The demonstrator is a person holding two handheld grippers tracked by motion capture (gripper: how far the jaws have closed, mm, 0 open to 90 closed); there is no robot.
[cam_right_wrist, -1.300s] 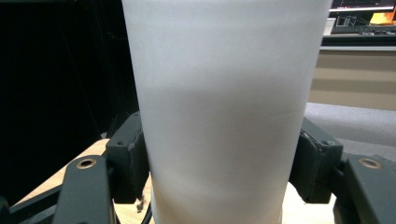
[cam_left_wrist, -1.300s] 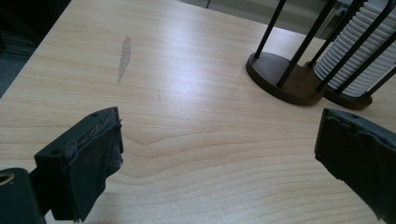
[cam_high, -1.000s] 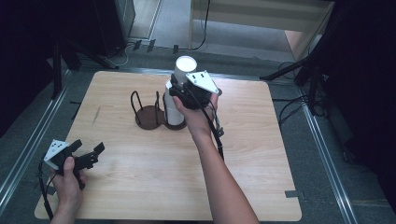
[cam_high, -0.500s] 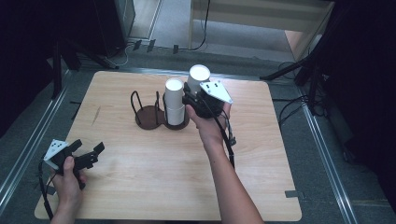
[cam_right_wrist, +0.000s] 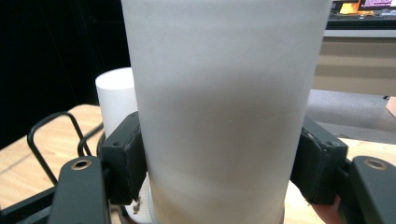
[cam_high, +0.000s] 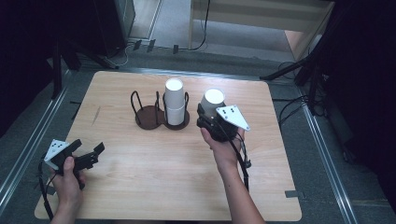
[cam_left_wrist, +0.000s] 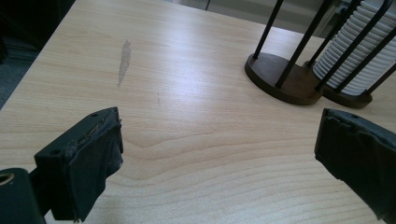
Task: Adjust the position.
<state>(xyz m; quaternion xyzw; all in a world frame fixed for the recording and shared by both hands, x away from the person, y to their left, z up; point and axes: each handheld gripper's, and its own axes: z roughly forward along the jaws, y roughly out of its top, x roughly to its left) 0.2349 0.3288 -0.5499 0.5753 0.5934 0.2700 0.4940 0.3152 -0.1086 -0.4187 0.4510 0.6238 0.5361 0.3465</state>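
Observation:
A white paper cup (cam_high: pixel 213 100), bottom up, is held in my right gripper (cam_high: pixel 211 117), to the right of the cup holder and apart from it. In the right gripper view both pads press the sides of this cup (cam_right_wrist: pixel 224 93). A stack of white cups (cam_high: pixel 174 106) stands in the right bay of a dark wire holder (cam_high: pixel 148 116); its left bay is bare. My left gripper (cam_high: pixel 89 149) rests open near the table's front left, nothing between its jaws. The left gripper view looks across bare wood to the holder (cam_left_wrist: pixel 280 79) and the ribbed cup stack (cam_left_wrist: pixel 355 56).
The wooden table (cam_high: pixel 154 182) has a metal frame along its edges, with dark stands and cables on the floor beyond. A pale scuff mark (cam_left_wrist: pixel 123 60) lies on the wood left of the holder. Bare wood lies between the two grippers.
My right gripper has carried the white cup off the top of the stack, to the right and down toward the person. The left gripper has stayed put.

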